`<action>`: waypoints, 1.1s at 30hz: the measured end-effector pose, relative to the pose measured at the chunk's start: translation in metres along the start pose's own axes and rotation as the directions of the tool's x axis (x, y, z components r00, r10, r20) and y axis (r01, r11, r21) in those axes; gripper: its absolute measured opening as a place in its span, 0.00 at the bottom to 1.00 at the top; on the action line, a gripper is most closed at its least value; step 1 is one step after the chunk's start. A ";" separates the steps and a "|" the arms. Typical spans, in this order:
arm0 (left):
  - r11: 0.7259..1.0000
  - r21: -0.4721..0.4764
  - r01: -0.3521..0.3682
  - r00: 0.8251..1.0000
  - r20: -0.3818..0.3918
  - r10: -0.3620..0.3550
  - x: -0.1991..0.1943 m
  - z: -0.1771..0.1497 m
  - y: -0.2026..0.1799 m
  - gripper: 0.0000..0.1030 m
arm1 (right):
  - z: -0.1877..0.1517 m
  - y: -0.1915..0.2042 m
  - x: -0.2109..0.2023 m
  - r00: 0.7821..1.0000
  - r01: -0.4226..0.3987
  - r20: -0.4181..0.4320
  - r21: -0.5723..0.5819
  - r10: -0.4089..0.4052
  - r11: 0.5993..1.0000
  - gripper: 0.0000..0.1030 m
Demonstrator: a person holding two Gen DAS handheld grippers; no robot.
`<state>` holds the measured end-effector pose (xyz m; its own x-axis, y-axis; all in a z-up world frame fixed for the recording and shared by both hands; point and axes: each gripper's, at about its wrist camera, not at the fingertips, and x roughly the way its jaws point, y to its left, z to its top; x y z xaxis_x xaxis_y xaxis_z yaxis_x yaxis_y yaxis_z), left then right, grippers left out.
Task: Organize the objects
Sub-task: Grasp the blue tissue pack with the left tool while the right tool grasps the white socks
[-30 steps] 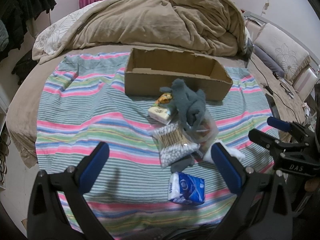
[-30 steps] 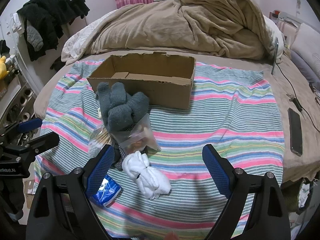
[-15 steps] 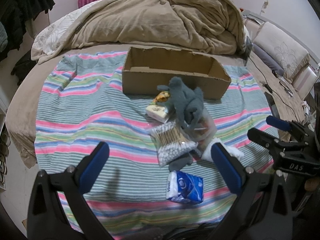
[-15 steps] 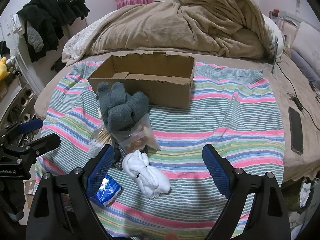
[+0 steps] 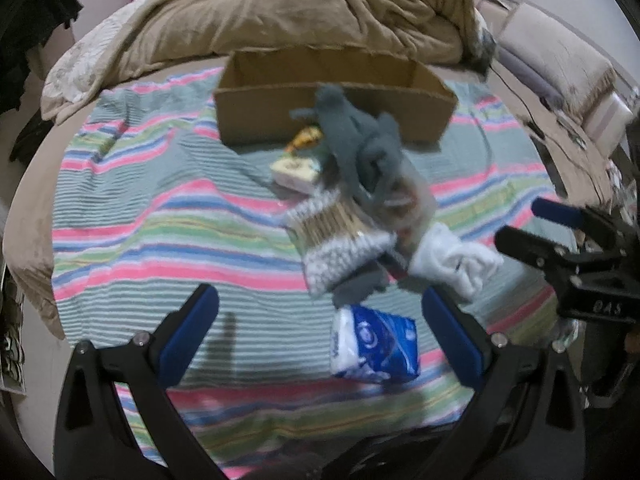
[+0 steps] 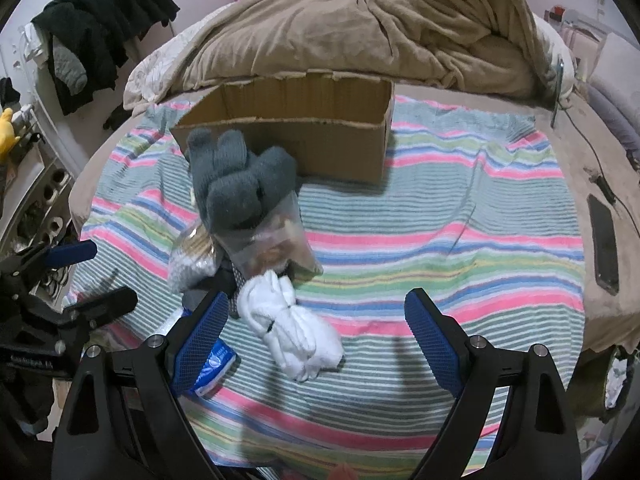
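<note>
An open cardboard box (image 5: 332,92) (image 6: 296,136) stands on a striped cloth on the bed. In front of it lies a pile: grey gloves (image 5: 360,140) (image 6: 240,184) on a clear bag of snacks (image 6: 276,244), a bag of cotton swabs (image 5: 340,236), a small yellow-white box (image 5: 296,170), rolled white socks (image 5: 452,260) (image 6: 292,328) and a blue tissue pack (image 5: 376,344) (image 6: 214,364). My left gripper (image 5: 320,320) is open, just short of the tissue pack. My right gripper (image 6: 316,336) is open around the white socks, above them.
A rumpled brown blanket (image 5: 280,12) fills the bed behind the box. A black phone (image 6: 604,244) and cable lie at the right edge of the bed. Dark clothes (image 6: 100,32) hang at the left. The striped cloth (image 6: 460,240) lies bare right of the pile.
Both grippers have moved forward and lower toward the pile, so the objects look larger. The right gripper now frames the white socks. Nothing has been picked up.
</note>
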<state>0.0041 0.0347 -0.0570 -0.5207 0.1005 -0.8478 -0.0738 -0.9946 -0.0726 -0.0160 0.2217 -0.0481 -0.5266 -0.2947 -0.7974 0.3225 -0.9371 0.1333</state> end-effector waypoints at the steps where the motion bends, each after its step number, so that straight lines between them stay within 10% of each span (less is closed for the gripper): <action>1: 1.000 0.014 0.003 1.000 -0.009 -0.002 0.003 -0.002 -0.003 0.99 | -0.001 -0.001 0.002 1.000 -0.001 -0.004 0.003 0.001 1.000 0.89; 20: 0.974 0.221 0.039 0.971 -0.239 0.015 0.068 -0.034 -0.062 0.99 | -0.025 -0.022 0.022 0.997 -0.046 -0.054 0.028 0.048 0.999 0.89; 33: 0.954 0.299 -0.038 0.965 -0.236 0.113 0.075 -0.045 -0.076 0.83 | -0.033 -0.015 0.047 0.991 -0.096 -0.095 -0.026 0.093 0.995 0.85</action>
<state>0.0087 0.1168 -0.1391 -0.3101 -0.0211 -0.9505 -0.3046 -0.9448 0.1204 -0.0195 0.2279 -0.1067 -0.4172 -0.3613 -0.8339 0.3914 -0.8996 0.1939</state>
